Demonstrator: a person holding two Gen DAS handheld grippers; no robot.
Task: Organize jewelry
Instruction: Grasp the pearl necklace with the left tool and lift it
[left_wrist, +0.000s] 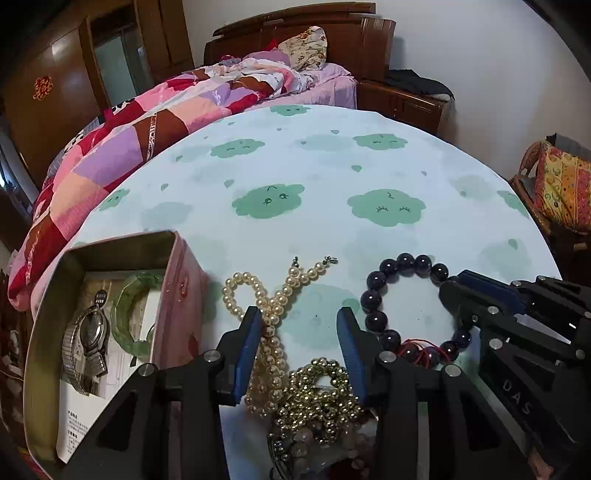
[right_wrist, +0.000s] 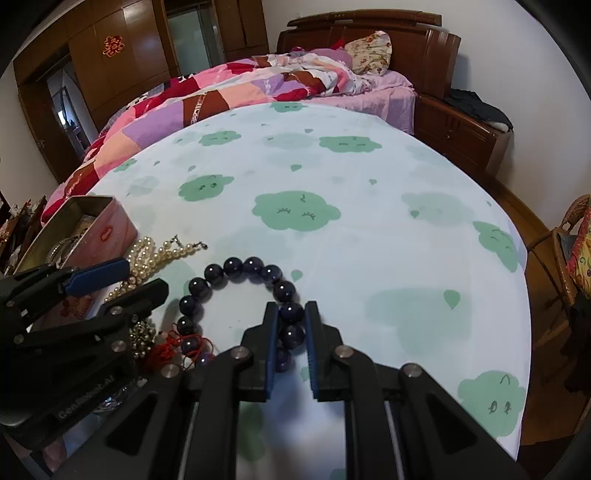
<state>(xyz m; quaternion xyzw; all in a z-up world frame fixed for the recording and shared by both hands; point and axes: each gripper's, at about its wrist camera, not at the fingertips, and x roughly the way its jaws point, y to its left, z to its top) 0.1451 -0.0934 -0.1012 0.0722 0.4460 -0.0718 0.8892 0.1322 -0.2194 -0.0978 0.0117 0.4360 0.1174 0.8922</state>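
Right gripper (right_wrist: 291, 314) clenched on dark bead bracelet (right_wrist: 236, 267), near centre of cloud-print tablecloth (right_wrist: 369, 166). Left gripper (left_wrist: 300, 321) released, straddling pearl necklace (left_wrist: 271, 314), just right of pink tin (left_wrist: 184, 280) holding wristwatch (left_wrist: 86, 339), green bangle (left_wrist: 129, 295).

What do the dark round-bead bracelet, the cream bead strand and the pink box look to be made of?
Dark purple round-bead bracelet: polished stone or glass, judging by sharp glints on each bead. Cream bead strand: pearl or imitation pearl, with a soft satin sheen. Pink rectangular box: probably tin, since its bare inside walls look dull grey metal and its outside looks printed.
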